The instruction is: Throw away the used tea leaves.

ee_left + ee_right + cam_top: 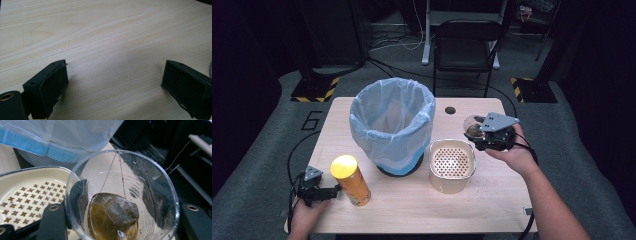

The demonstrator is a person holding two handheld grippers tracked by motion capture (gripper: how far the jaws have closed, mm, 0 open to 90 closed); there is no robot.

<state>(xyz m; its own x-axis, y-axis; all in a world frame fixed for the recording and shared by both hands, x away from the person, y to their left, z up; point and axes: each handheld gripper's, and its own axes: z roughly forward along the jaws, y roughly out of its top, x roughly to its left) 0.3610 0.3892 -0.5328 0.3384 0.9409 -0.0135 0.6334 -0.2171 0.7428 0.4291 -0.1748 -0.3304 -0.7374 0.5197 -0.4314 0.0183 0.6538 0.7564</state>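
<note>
The right tool (479, 131) is held above the surface (412, 205) near its right edge, its jaws pinching a clear plastic cup (122, 195) from both sides. In the right gripper view the cup is tilted toward the camera, with a wet tea bag (115, 213) and some brown liquid lying in its bottom and the bag's string running up to the rim. A hand (514, 155) grips the tool from behind, and its grey plate (498, 121) sits on top.

Just beside the cup, toward the middle of the surface, stands a cream container with a perforated bottom (452, 165). Touching or nearly touching that container on its left is a bin lined with a pale blue bag (392, 125), which stands at the centre toward the far edge and rises between the two tools.

The left tool (331, 191) lies low at the near left corner, held by the other hand (304, 215). In the left gripper view its jaws are spread wide over bare wood, pinching nothing. In the high view its tips are just beside an orange tube with a yellow lid (350, 180), which stands tilted; whether they touch it I cannot tell.

Beyond the far edge stands a dark folding chair (464, 47).
</note>
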